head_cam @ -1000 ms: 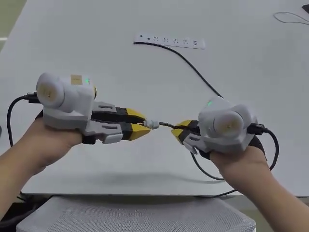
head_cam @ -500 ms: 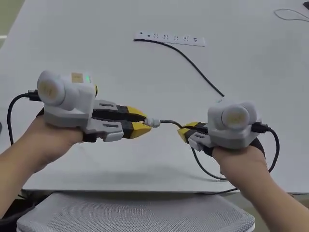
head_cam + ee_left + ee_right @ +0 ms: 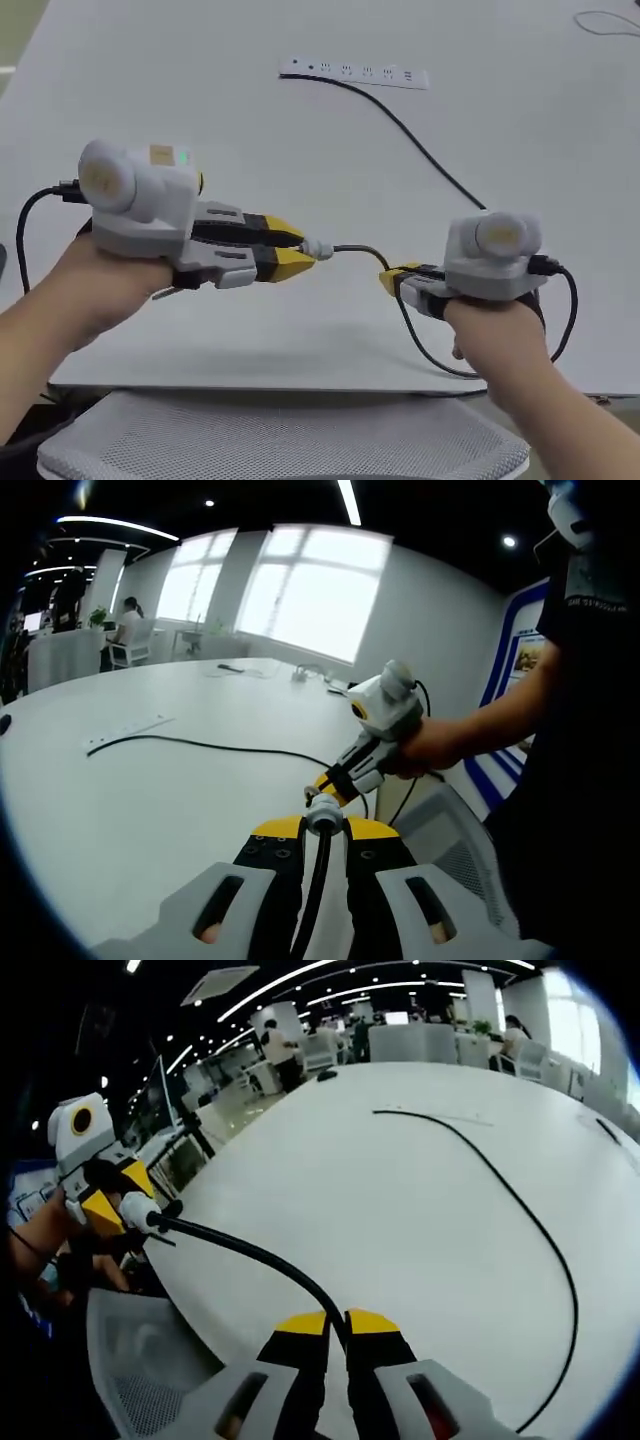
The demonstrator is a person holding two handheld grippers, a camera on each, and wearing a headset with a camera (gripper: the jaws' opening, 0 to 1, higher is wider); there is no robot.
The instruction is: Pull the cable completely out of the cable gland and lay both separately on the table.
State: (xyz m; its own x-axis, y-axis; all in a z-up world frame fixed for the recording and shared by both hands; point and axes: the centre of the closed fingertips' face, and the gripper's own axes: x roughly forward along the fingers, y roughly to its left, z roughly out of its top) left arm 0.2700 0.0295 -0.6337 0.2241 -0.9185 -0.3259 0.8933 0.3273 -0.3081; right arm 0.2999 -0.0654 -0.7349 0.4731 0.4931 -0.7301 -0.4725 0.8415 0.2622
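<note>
right gripper (image 3: 392, 281) pulled farther off, jaws pinching black cable (image 3: 358, 248), left gripper (image 3: 298, 252) pinching white cable gland (image 3: 320, 249)

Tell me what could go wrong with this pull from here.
1. The right tongs pinch the thin cable only at their tips; it may slip through instead of coming out.
2. The cable curves between the gland in the left tongs and the right tongs, so an off-line pull might bind.
3. Both are held near the table edge; a freed piece might drop onto the chair.
</note>
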